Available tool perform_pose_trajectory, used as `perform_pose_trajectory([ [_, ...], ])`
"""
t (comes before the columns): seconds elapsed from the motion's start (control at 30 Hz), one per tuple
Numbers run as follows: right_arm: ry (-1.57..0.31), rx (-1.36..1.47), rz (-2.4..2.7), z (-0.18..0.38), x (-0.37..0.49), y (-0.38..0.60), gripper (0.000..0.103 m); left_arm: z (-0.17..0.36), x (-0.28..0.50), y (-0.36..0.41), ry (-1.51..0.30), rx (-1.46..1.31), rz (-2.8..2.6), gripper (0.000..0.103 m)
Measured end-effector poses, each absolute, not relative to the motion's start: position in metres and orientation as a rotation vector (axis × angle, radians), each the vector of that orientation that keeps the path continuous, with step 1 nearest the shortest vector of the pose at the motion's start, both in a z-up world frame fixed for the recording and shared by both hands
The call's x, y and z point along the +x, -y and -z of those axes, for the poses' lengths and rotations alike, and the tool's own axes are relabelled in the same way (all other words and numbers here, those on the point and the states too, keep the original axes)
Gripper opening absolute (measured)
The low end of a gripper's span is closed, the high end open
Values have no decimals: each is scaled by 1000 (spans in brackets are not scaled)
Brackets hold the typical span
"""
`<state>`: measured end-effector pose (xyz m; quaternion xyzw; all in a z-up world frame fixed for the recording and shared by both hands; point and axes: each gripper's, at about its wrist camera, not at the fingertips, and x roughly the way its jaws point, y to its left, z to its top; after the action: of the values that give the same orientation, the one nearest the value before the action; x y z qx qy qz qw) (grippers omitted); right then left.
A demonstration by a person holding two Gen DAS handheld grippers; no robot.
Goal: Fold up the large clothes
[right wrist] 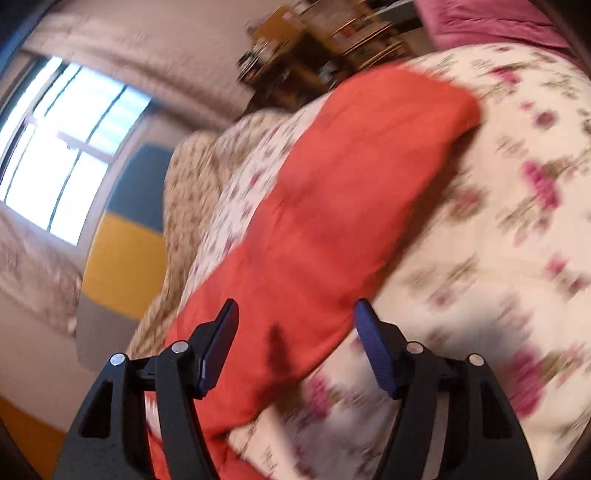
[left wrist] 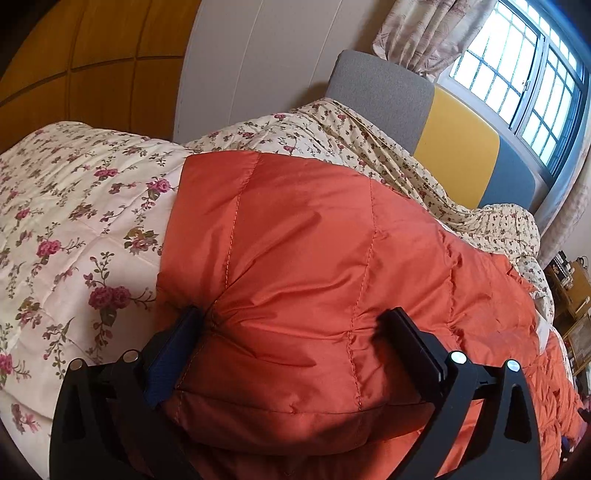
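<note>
While the orange quilted coat (left wrist: 303, 236) lies spread across the floral bedspread (left wrist: 74, 206), we find the left gripper (left wrist: 295, 343) clamped on a bulging fold of it, both pads pressed into the fabric. We note the right gripper (right wrist: 295, 347) with jaws apart, nothing between them, above the coat's edge. The right wrist view is blurred. A window (left wrist: 524, 85) stands behind the headboard (left wrist: 458, 155).

Bedding: you see a floral quilt (left wrist: 74, 206) spread flat.
Behind it: grey, yellow, blue headboard (left wrist: 454, 147); barred window (left wrist: 524, 85); patterned curtain (left wrist: 424, 33).
</note>
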<state>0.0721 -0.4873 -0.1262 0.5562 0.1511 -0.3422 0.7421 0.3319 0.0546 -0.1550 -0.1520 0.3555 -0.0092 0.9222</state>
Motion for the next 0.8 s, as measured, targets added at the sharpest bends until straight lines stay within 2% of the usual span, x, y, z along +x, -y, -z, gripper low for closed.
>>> perform_pose_trajectory([
  [0.3,-223,1268,854,131,48,540,67,155,332,-54,-730,-313,19,100],
  [0.4,-244,1283,893,138,47,559,61,155,332,-54,-730,-313,19,99],
  [0.5,-294,1236,919,135,51,568,44,155,332,-53,-733,-304,12,100],
  [0.53,-307,1221,922,134,52,569,30,155,333,-52,-736,-295,6,100],
  [0.57,-315,1208,922,134,54,569,23,155,333,-51,-737,-289,1,100],
  [0.67,-323,1107,904,119,70,561,14,155,333,-51,-737,-287,-1,100],
  [0.8,-302,973,844,92,94,535,13,155,333,-51,-737,-287,0,100],
])
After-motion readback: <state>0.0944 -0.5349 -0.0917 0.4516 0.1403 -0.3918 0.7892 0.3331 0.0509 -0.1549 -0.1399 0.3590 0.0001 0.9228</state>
